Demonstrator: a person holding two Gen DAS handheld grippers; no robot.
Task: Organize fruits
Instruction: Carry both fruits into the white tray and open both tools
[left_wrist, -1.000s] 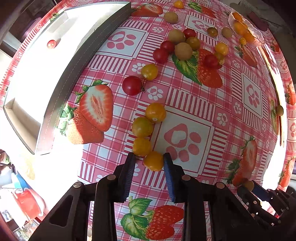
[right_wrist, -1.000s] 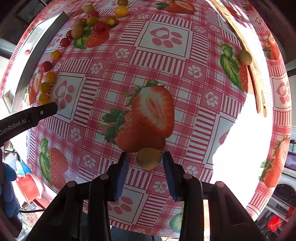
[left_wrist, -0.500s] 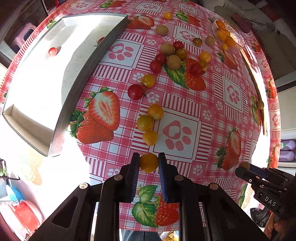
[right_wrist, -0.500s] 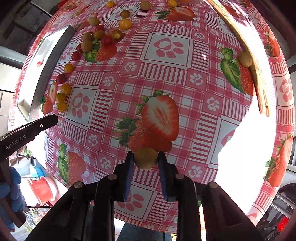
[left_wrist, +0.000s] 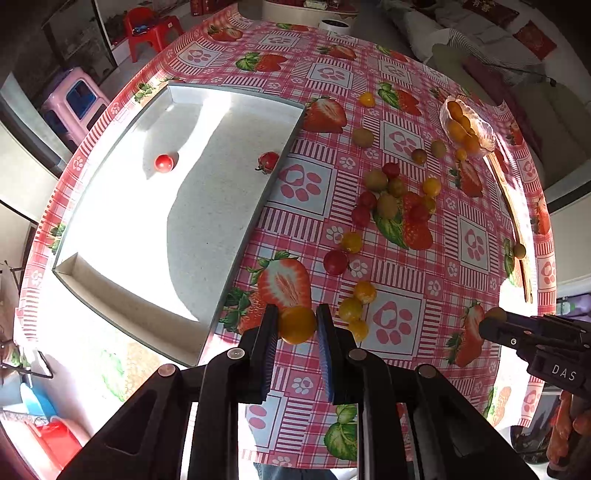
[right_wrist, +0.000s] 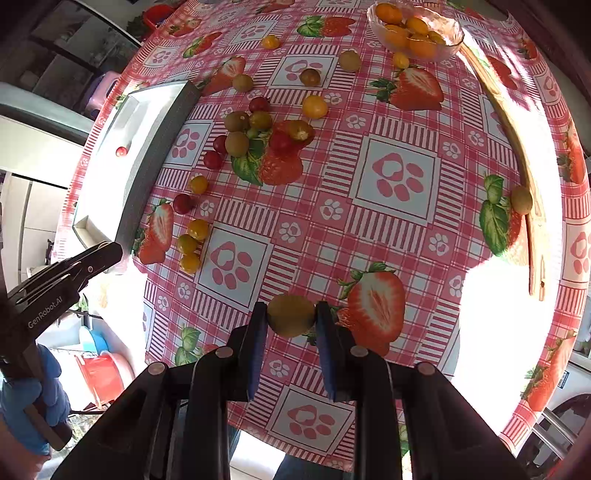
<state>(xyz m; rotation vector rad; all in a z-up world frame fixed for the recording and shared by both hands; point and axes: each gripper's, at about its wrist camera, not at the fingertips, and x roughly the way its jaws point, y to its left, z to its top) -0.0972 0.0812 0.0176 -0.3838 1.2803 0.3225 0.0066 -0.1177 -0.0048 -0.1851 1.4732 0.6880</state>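
Left gripper (left_wrist: 297, 326) clamped on a smooth, round yellow tomato (left_wrist: 296, 324), held above the glossy strawberry-print tablecloth (left_wrist: 402, 266) just beside the white tray (left_wrist: 221, 236); right gripper (right_wrist: 291, 317) pinched on a dull green-brown round fruit (right_wrist: 291, 314), lifted over the cloth; no long axis to either, both near-spherical; loose fruits (right_wrist: 258, 129) clustered mid-table, glass bowl (right_wrist: 448, 50) of orange ones beyond; two red tomatoes (left_wrist: 163, 163) inside the tray.

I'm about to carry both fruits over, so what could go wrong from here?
1. The yellow tomato sits at the very tips of the left hand-held gripper; a jolt could roll it out.
2. The same holds for the green-brown fruit in the right hand-held gripper.
3. Squeezing harder might burst either one.
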